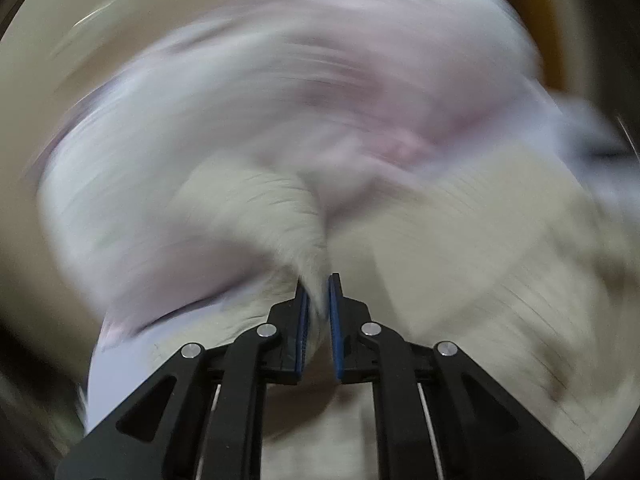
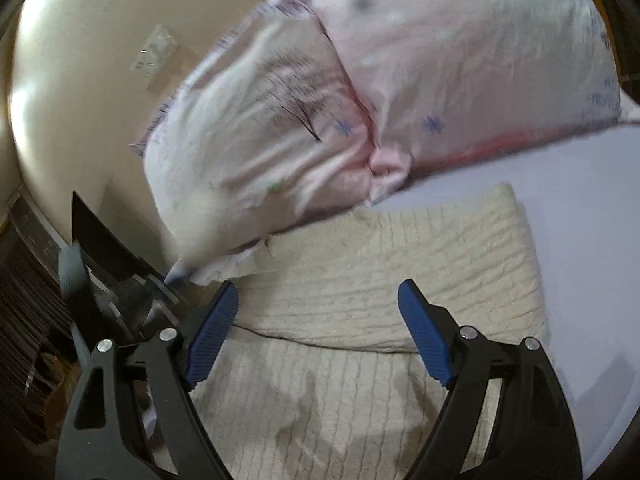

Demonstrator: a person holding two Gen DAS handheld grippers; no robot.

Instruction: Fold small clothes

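The cream ribbed knit garment [image 2: 384, 264] lies folded on the pale lavender bed sheet [image 2: 580, 216], against 2 pink floral pillows [image 2: 280, 128]. The right gripper [image 2: 316, 328] hovers released above it. The blurred left view alone shows the left gripper [image 1: 319, 300] clenched on a bunched cream fold.

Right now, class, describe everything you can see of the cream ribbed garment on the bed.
The cream ribbed garment looks like soft, textured knit with raised horizontal ribs. It lies on the pale lavender sheet, partly folded, one layer's edge crossing another. A floral pillow rests against its far edge. The right gripper hovers open above it. In the blurred left view, the left gripper pinches a bunched strip of it.
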